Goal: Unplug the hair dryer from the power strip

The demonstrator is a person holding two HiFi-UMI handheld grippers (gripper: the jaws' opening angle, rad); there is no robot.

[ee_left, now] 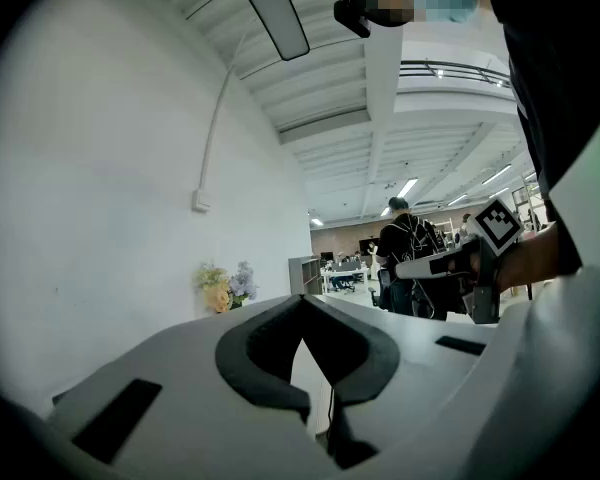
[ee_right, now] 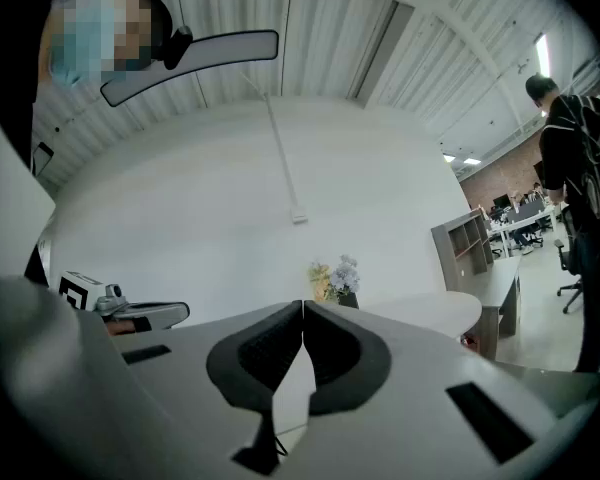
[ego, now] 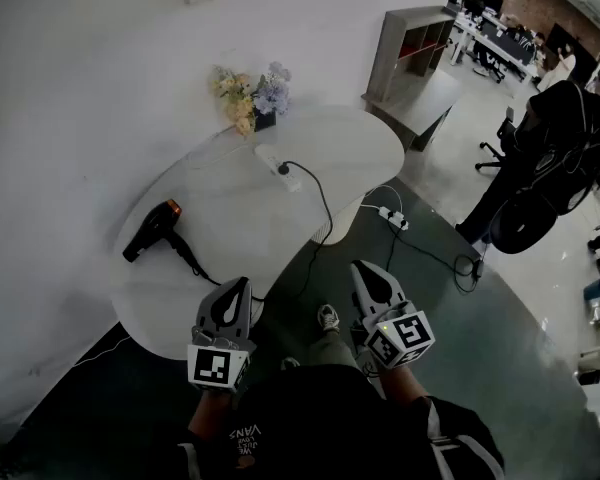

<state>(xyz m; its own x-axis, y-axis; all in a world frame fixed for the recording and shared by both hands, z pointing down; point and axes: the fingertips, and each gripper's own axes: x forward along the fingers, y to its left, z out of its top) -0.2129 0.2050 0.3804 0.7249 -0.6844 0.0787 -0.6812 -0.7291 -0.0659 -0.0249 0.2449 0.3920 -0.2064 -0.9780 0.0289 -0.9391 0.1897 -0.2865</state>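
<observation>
A black hair dryer (ego: 152, 230) with an orange nozzle end lies on the left of the white table (ego: 220, 208). Its black cord (ego: 320, 203) runs to a plug in the white power strip (ego: 278, 166) at the table's far side. My left gripper (ego: 236, 290) is shut with nothing in it, held level over the table's near edge. My right gripper (ego: 367, 276) is also shut and holds nothing, off the table's edge above the floor. The left gripper (ee_left: 302, 304) and the right gripper (ee_right: 302, 311) each show their pads pressed together.
A vase of flowers (ego: 252, 98) stands at the table's far edge by the wall. A second power strip (ego: 393, 218) and cables lie on the floor to the right. A grey shelf unit (ego: 412, 53) and a person in black (ego: 550, 158) stand further right.
</observation>
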